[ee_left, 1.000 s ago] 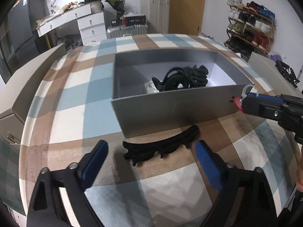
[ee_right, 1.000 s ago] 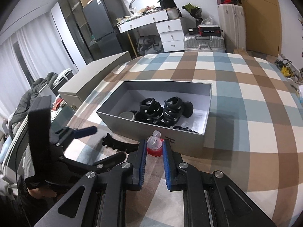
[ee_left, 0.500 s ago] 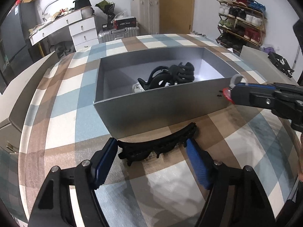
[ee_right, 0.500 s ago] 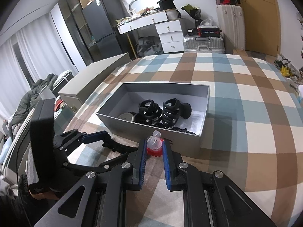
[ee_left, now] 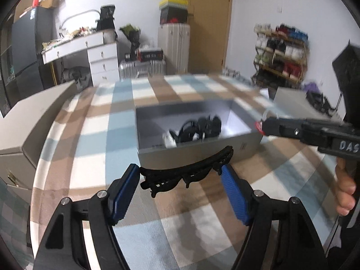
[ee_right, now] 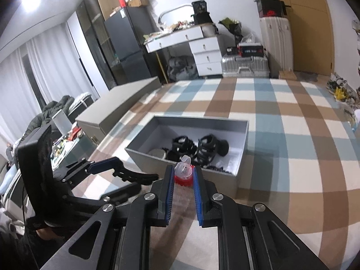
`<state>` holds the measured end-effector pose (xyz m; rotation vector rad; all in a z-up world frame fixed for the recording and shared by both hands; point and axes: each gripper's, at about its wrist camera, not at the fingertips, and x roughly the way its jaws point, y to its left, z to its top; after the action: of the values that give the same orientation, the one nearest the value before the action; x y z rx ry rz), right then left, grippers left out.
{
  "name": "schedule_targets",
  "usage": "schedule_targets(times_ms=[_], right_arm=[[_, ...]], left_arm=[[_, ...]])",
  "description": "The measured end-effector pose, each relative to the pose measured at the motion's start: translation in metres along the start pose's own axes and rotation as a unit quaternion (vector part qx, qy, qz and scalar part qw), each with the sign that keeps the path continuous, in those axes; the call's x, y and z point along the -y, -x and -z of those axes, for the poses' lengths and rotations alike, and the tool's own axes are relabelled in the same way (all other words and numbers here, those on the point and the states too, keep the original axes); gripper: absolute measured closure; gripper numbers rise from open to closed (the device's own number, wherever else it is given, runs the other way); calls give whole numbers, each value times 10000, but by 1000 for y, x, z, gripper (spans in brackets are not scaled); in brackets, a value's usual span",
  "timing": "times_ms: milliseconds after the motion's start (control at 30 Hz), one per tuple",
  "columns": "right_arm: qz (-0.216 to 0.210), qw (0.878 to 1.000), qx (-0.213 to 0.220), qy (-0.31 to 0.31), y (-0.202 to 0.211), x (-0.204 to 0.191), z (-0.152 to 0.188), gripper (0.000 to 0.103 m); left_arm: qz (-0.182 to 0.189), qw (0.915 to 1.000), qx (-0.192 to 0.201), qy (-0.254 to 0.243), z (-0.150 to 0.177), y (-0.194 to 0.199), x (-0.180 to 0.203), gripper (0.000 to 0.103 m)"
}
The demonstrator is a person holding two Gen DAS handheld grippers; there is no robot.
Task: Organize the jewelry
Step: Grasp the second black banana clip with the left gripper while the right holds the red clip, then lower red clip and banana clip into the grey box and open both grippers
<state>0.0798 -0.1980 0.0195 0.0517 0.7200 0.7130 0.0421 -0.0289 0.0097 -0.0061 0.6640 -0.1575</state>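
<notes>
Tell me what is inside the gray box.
The gray box holds two black claw hair clips, a pale round item beside them, and small dark pieces along its near wall. Anything beneath the clips is covered.

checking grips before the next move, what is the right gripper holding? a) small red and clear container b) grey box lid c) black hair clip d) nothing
a: the right gripper is shut on the small red and clear container, pinched between its blue fingers just in front of the grey box.
</notes>
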Motion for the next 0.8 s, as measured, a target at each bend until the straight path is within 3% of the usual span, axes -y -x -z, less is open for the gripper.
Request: schedule_targets(times_ms=[267, 567, 800], right_arm=[[14, 9992, 316, -223, 11, 12, -5, 87], [0, 9978, 522, -397, 14, 19, -6, 87], [29, 9968, 611, -511, 13, 26, -2, 87]], left_arm=[[-20, 9981, 606, 131, -17, 8, -6, 33], [-42, 9962, 821, 297, -34, -21, -19, 33], [-12, 9941, 940, 538, -28, -27, -27, 33]])
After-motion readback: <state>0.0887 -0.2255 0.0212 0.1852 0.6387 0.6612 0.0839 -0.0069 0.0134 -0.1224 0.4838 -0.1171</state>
